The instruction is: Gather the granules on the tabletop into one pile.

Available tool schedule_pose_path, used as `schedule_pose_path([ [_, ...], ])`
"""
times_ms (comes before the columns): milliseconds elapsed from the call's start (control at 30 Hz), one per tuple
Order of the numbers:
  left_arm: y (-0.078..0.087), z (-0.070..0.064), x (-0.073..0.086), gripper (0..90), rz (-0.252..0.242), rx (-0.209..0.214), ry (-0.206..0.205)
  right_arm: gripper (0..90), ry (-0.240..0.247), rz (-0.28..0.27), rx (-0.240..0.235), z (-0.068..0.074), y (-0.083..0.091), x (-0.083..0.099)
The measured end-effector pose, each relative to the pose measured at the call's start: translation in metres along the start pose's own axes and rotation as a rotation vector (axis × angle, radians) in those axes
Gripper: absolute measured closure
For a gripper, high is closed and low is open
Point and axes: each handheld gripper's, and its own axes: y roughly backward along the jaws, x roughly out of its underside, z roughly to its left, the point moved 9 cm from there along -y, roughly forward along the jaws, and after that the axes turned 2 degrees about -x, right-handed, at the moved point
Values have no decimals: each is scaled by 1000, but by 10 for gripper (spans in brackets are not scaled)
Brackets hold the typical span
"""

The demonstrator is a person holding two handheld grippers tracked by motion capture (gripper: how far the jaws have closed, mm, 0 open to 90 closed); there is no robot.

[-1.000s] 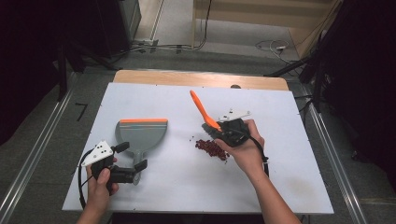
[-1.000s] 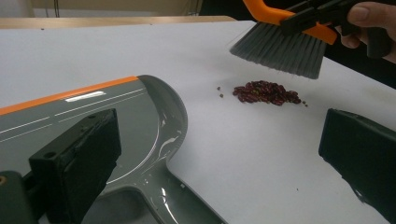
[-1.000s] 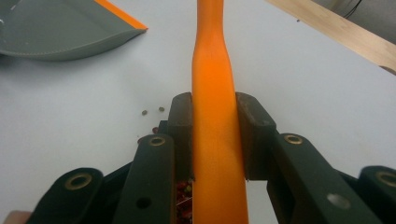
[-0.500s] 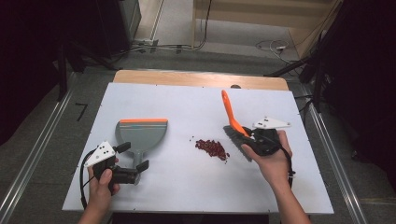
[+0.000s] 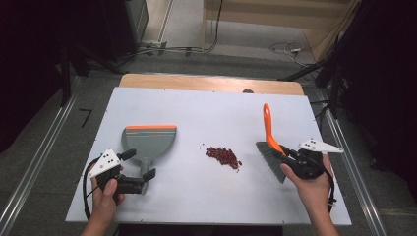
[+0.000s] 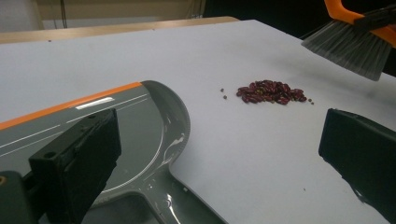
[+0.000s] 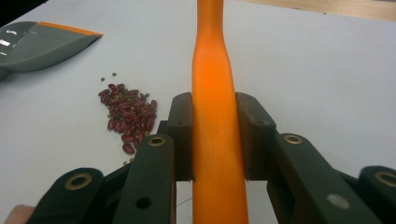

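A grey dustpan [image 5: 147, 140] with an orange front edge lies flat at the left of the white board. Its handle points toward my left gripper [image 5: 139, 164], which is open, its jaws standing either side of the handle without touching it. In the left gripper view the dustpan [image 6: 135, 121] lies between the wide-apart jaws of that gripper [image 6: 217, 158]. A small pile of red beans [image 5: 223, 156] lies mid-board. To its right, my right gripper [image 5: 290, 158] is shut on the orange handle of a brush [image 5: 268, 127], bristles down and lifted clear of the beans [image 7: 128, 114].
The white board [image 5: 206, 108] rests on a wooden table whose edge [image 5: 211, 82] shows at the back. A few stray beans [image 6: 224, 93] lie just left of the pile. Metal rails run along the floor on both sides. Cables lie on the floor beyond.
My right gripper has carried the brush from over the bean pile out to the right, leaving the beans gathered mid-board. The left gripper and dustpan have stayed put.
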Motion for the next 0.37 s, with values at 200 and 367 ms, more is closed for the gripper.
schedule_pose_path([
  [200,1,1,-3,0,-13,-9,3,688,-43,-12,-26,-14,9,14],
  [367,1,0,-3,0,-15,-7,3,688,-96,-19,-22,-28,10,20],
])
